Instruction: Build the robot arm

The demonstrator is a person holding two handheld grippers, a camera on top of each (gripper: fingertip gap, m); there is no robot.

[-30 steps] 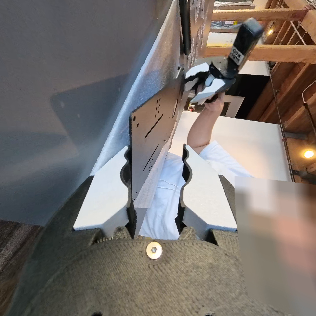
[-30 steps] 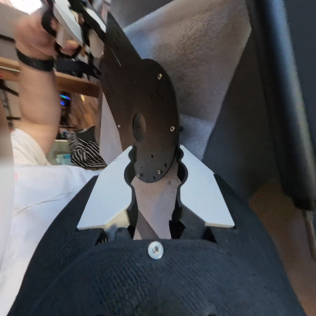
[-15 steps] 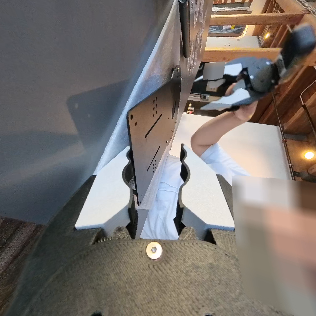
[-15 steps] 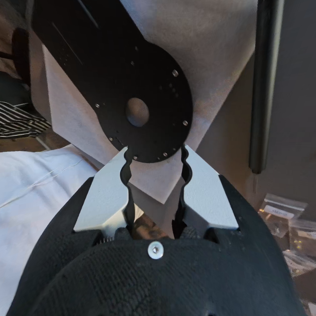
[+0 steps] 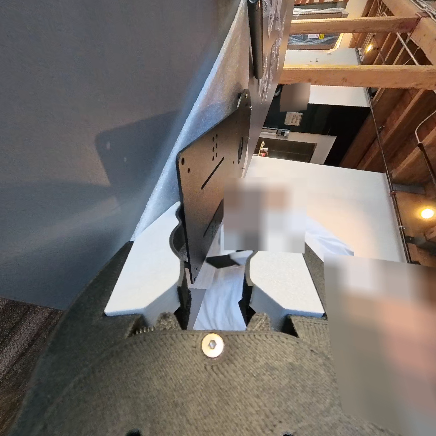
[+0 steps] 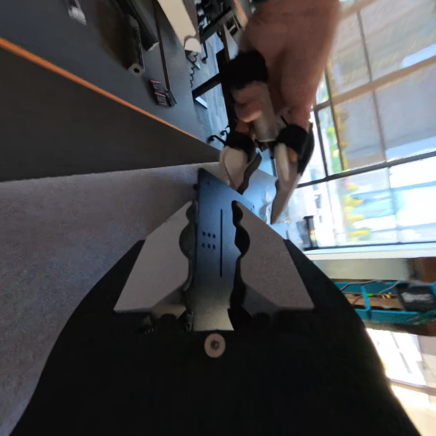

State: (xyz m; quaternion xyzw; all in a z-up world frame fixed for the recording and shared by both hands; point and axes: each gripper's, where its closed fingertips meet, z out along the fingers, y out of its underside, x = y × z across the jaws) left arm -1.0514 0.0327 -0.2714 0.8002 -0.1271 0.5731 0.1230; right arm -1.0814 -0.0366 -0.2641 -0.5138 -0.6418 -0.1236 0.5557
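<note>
A black metal plate [image 5: 212,169] with holes and slots lies on a grey foam sheet [image 5: 212,118] on a dark table [image 5: 94,94]. My left gripper [image 5: 213,238] is open; the plate's square end sits between its jaws, close to the left finger [image 5: 151,259]. My right gripper [image 6: 215,203] is open and straddles the plate [image 6: 212,259] along its slotted length, the left finger [image 6: 160,259] close against the plate's edge. The left gripper also shows in the right wrist view [image 6: 258,203], held by a hand at the plate's far end. The view is blurred.
A black rod [image 5: 257,35] and small clear bags [image 5: 271,59] lie farther along the table. Wooden beams [image 5: 354,75] and a white wall [image 5: 330,200] stand beyond. A teal crate [image 6: 377,299] and windows [image 6: 377,165] are at the right. The person's white shirt [image 5: 221,306] is close.
My right gripper swung from the plate's round end round to its slotted length, facing the left gripper. It left the top of the left view. The left gripper stayed at the plate's end.
</note>
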